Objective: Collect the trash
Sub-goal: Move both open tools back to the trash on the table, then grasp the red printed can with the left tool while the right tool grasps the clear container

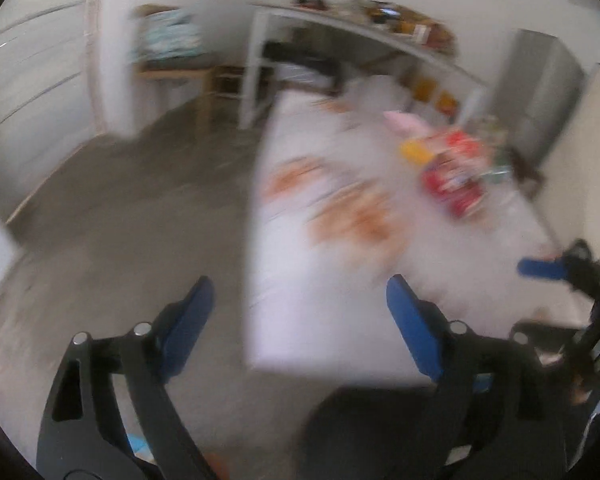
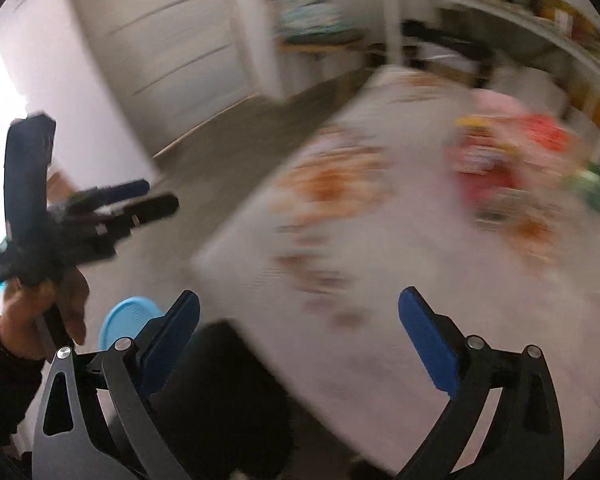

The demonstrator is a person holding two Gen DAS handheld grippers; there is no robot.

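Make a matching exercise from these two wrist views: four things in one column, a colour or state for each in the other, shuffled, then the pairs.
Things:
1. left gripper
2. floor
3. round lid
4. table

Colour or state:
A. light blue
B. grey
C. white cover with orange patches, blurred litter heaped at its far side
D. jaws open, nothing between them

Pairs: 1-D, 2-B, 3-A, 4-C

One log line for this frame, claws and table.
left claw: open, empty | right claw: open, empty | table: trash pile at far side | frames: blurred
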